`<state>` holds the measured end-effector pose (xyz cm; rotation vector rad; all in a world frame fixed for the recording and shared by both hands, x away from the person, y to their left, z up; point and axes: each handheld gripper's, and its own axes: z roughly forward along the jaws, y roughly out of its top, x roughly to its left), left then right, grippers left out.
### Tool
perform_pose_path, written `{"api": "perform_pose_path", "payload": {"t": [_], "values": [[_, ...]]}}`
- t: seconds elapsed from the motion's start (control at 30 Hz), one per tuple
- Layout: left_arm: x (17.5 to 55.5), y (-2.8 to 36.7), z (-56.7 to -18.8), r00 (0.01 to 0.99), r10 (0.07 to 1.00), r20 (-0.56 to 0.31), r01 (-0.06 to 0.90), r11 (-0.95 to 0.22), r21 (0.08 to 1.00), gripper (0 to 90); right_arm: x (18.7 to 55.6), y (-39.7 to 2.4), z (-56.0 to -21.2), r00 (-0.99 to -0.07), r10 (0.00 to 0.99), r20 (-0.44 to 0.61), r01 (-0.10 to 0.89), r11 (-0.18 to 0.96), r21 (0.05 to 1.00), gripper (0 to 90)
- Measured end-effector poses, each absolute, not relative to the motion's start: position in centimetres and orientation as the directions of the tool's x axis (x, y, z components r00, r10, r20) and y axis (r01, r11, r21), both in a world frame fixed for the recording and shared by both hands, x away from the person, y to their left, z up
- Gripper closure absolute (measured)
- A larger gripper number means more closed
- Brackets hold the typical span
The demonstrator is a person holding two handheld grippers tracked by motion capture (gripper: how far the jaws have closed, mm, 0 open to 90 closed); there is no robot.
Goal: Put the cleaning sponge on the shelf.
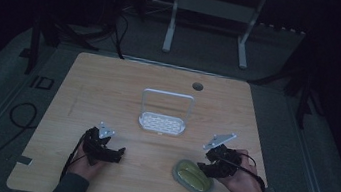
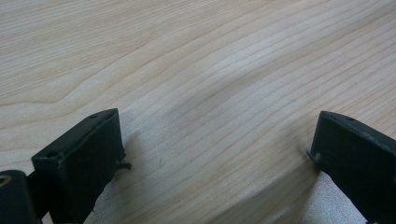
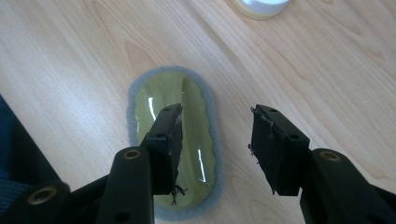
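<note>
Your right gripper (image 3: 215, 149), jaws open, hovers over the glossy olive, grey-rimmed scrubber (image 3: 175, 140); your left gripper (image 2: 215, 158) is open over bare tabletop (image 2: 196, 60).

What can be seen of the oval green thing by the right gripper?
The oval object has a glossy olive-green domed top with a raised ridge along its length and a wavy edge, ringed by a fuzzy grey pad underneath; it looks like a handled scrubber. It lies flat on the wooden table, near the front edge at the right. The right gripper hovers over it, open, one jaw above the ridge; contact cannot be confirmed.
</note>
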<state>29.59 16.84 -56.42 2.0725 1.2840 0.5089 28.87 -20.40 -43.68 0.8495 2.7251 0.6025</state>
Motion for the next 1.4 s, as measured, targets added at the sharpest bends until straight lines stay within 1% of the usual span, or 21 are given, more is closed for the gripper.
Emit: {"api": "perform_pose_path", "payload": {"t": [0.37, 0.73, 1.4], "values": [[29.6, 16.8, -56.4, 0.447, 0.894, -0.007, 0.646, -0.318, 0.694, 2.5, 29.2, -19.3, -44.2, -0.832, 0.550, -0.067, 0.484, 0.780, 0.396, 53.4], [29.6, 16.8, -56.4, 0.447, 0.894, -0.007, 0.647, -0.318, 0.693, 2.6, 29.4, -18.3, -44.9, -0.864, 0.500, -0.053, 0.457, 0.825, 0.332, 58.6], [29.6, 16.8, -56.4, 0.448, 0.894, -0.007, 0.647, -0.319, 0.692, 2.5, 30.0, -17.3, -45.6, -0.883, 0.468, -0.025, 0.448, 0.858, 0.253, 56.6]]}}
